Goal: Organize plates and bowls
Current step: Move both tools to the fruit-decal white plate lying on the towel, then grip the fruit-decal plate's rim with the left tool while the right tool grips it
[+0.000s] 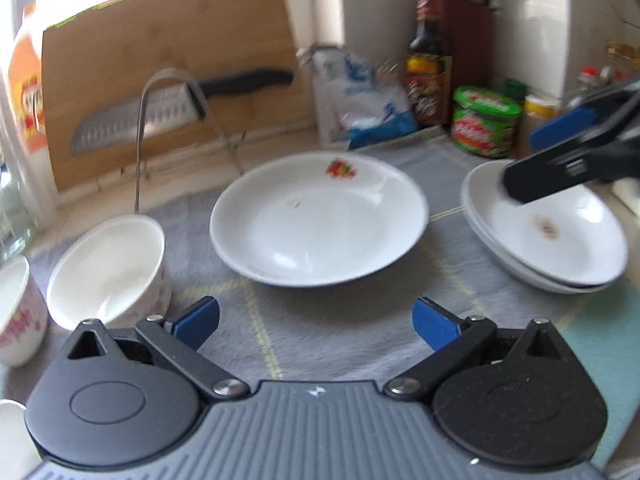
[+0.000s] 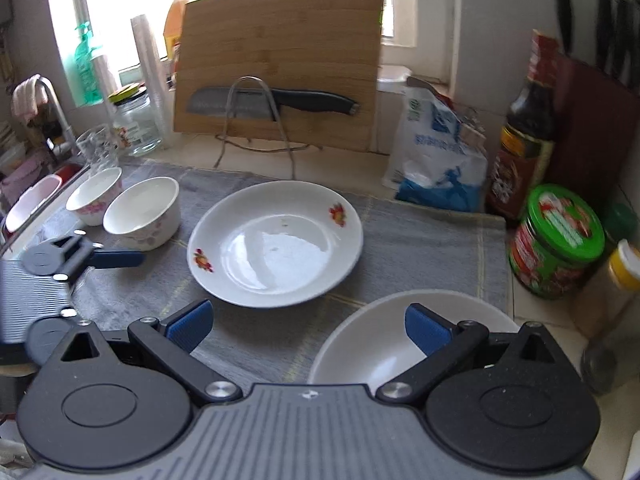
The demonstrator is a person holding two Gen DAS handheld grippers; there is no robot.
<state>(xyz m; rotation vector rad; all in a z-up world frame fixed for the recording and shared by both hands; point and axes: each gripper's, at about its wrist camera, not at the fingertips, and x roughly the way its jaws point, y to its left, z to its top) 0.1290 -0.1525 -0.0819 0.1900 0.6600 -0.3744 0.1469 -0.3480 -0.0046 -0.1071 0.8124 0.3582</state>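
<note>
I had 2 plates stacked (image 1: 552,240) at right; the flowered plate (image 1: 320,220) centre-frame and the bowls (image 1: 106,268) remained loose. Both grippers, left (image 1: 316,322) and right (image 2: 308,326), had jaws apart, empty.

A mat (image 2: 420,248) covered the worktop (image 2: 352,168). At its centre lay a plate (image 2: 276,244); toward its left edge stood two bowls (image 2: 142,212) side by side, and near its right edge sat a stack of plates (image 1: 548,232). Behind the mat, at the worktop's rear edge, a cutting board (image 2: 280,60) leaned upright with a knife (image 2: 272,100) racked before it; a bag (image 2: 436,152), a bottle (image 2: 524,136) and a jar (image 2: 556,240) occupied the rear right corner.
</note>
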